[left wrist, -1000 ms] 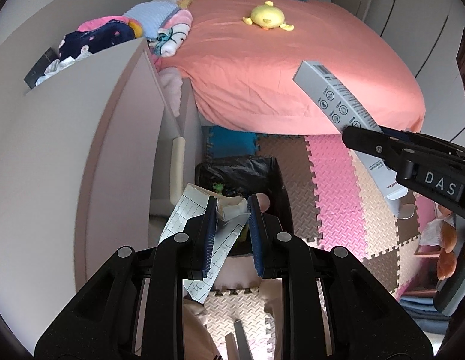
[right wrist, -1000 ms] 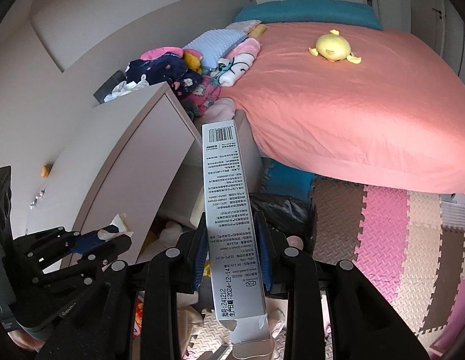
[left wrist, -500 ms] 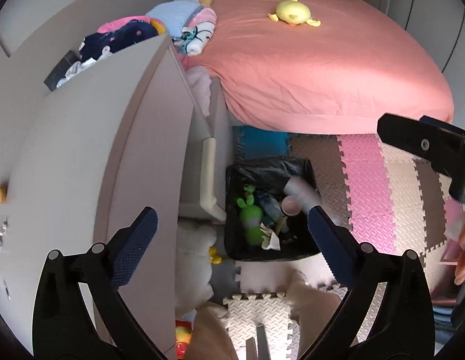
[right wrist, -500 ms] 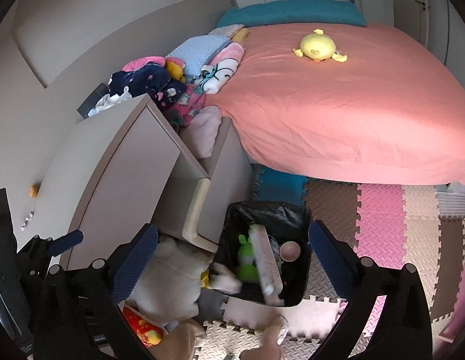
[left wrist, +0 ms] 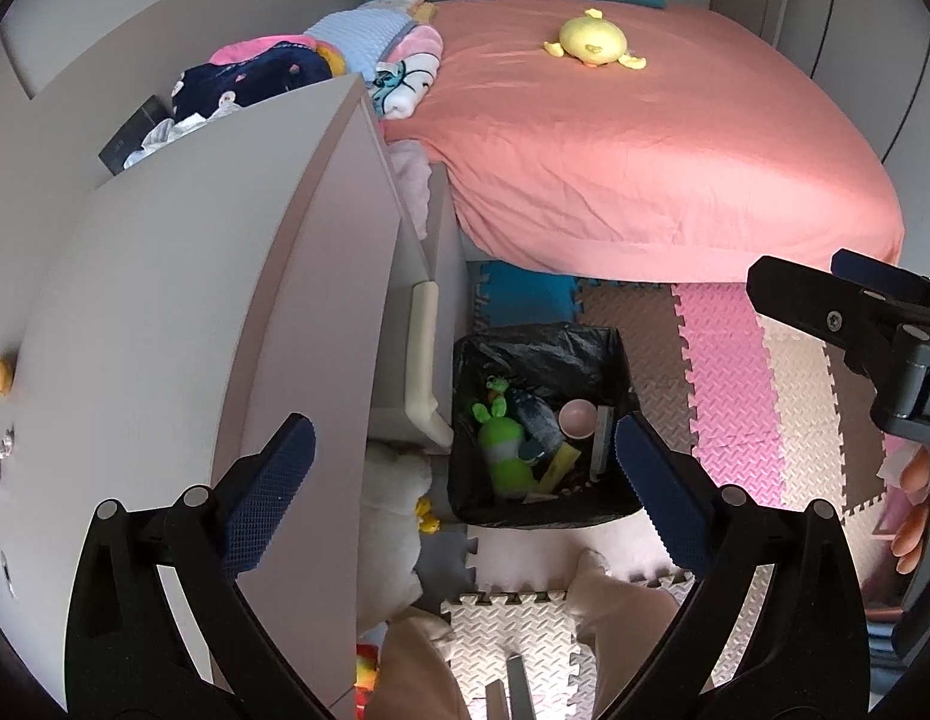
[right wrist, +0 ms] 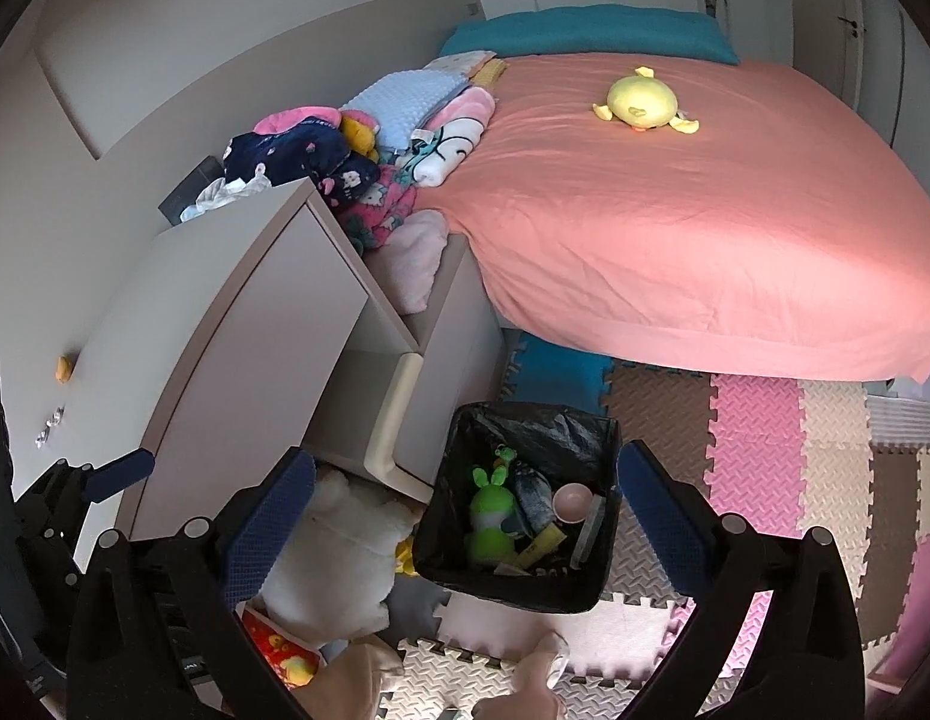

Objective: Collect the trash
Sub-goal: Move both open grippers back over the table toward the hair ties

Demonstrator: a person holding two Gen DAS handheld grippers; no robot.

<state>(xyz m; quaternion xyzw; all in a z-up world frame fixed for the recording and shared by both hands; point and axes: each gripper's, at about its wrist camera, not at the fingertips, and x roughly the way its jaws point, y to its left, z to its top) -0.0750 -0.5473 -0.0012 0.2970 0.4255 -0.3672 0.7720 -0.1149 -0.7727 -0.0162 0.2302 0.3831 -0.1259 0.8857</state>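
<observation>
Yellow plush duck [left wrist: 592, 47] on pink bed [left wrist: 645, 156], upper centre; folded clothes pile [right wrist: 369, 144] upper left; foam floor mats [right wrist: 765, 456] lower right.

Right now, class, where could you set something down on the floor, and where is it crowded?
Free: the pink mat tiles between the bin and the bed. Crowded: the gap left of the bin, filled by a white plush toy.

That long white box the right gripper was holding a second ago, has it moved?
Yes. It has dropped from between the right gripper's now-open jaws into the black-lined trash bin, where a long box leans against the right wall.
</observation>
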